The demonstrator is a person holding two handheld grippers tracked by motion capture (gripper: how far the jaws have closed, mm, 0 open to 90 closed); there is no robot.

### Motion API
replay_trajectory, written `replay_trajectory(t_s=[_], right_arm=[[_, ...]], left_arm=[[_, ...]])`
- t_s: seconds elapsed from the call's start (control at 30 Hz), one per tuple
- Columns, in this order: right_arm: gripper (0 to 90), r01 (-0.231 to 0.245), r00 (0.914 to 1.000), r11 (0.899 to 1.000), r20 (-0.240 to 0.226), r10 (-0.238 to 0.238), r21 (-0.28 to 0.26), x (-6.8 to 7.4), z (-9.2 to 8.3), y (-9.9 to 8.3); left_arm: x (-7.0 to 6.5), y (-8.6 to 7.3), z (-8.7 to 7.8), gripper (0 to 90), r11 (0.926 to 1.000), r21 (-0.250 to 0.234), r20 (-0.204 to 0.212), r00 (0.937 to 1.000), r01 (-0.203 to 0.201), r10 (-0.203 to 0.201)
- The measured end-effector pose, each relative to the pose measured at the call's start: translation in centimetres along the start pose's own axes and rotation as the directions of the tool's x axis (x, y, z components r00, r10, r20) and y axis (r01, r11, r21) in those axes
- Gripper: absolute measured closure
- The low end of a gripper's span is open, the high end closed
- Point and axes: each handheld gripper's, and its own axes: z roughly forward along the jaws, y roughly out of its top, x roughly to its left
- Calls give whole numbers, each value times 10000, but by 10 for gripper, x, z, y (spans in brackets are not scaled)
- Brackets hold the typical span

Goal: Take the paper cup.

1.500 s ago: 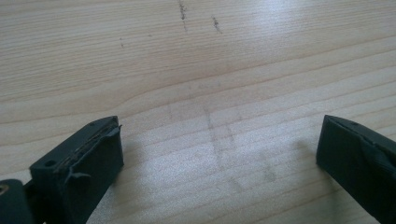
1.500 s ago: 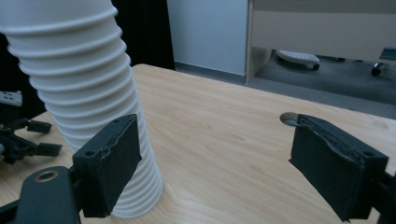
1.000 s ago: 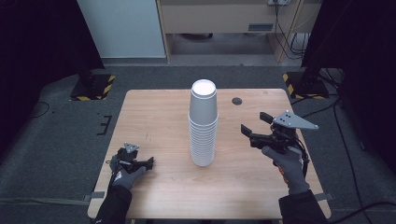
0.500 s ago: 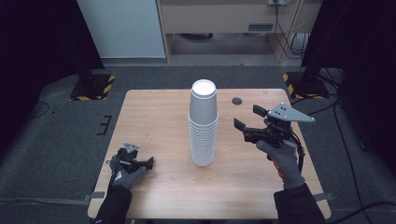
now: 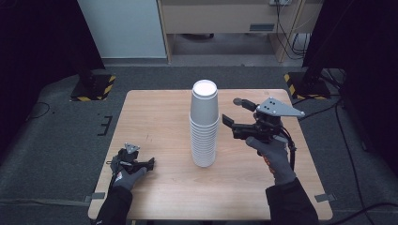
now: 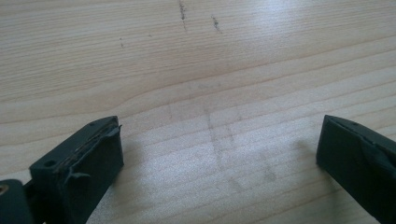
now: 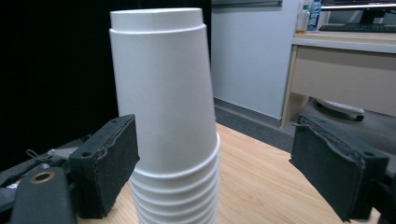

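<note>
A: Where do you have the right claw (image 5: 233, 112) now?

B: I hold it up beside the stack of cups (image 5: 204, 124), on its right, level with the top cup. The jaws are spread wide and hold nothing. In the right claw's own view the top cup (image 7: 161, 88) stands between the two pads without touching either, so I judge I'm lined up to close on that one cup and lift it off.

A: And the stack itself?

B: It stands upright near the middle of the worktop (image 5: 155, 105), upside down, bases up, rims nested at the lower end. That's why I come in from the side and high: only the top cup shows a free wall to pinch.

A: The left claw (image 5: 149, 164)?

B: Parked low on the worktop, well left of the stack and nearer to me, jaws apart and empty. Its view looks down at bare wood grain (image 6: 196, 70) with a few dark scuffs.

A: Anything around the stack?

B: A small dark disc (image 5: 238, 100) lies on the worktop behind it and to the right. Beyond that, grey carpet, a pale desk, dark curtains either side.
</note>
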Motion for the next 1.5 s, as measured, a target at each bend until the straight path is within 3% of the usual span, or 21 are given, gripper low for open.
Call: replay_trajectory(t_s=[0.93, 1.5], right_arm=[[141, 96, 9990, 9999, -430, -93, 54, 23, 43, 9], [124, 24, 9991, 9999, -429, -17, 158, 27, 72, 6]], left_arm=[[0, 0, 0, 0, 10000, -2, 2, 10000, 0, 0], [0, 0, 0, 0, 10000, 2, 5, 10000, -1, 1]])
